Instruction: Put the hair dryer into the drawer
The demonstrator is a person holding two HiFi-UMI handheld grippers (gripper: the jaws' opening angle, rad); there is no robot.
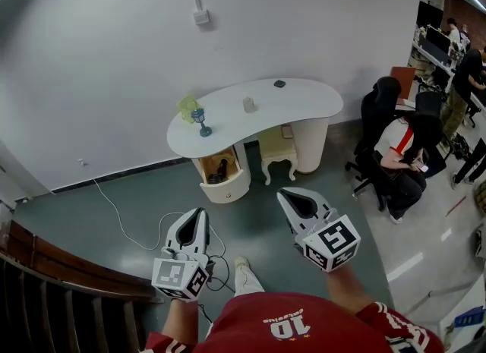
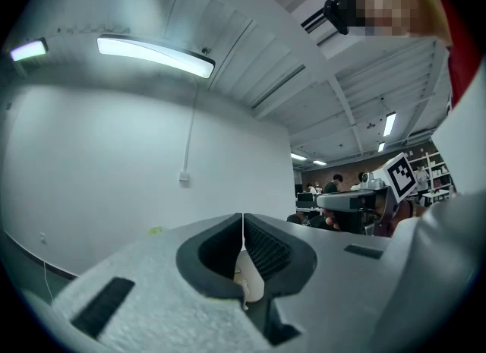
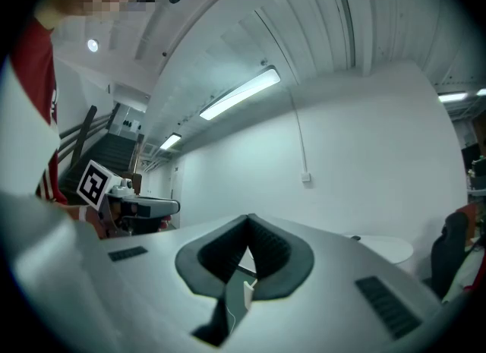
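Note:
A white curved desk (image 1: 304, 105) stands against the far wall. Under its left end a rounded drawer (image 1: 228, 184) stands pulled open, and a dark object (image 1: 221, 168) lies inside it, too small to identify. My left gripper (image 1: 201, 212) is held level over the floor, well short of the desk, its jaws shut and empty (image 2: 243, 222). To its right my right gripper (image 1: 282, 193) is also shut with nothing in it (image 3: 248, 222). Each gripper view shows the other gripper off to the side.
A blue goblet (image 1: 202, 122), a yellow-green item (image 1: 187, 107), a small white cup (image 1: 248, 105) and a dark puck (image 1: 279, 83) sit on the desk. A cream stool (image 1: 277, 156) stands beneath it. A white cable (image 1: 114, 211) crosses the floor. A seated person (image 1: 402, 158) is at right.

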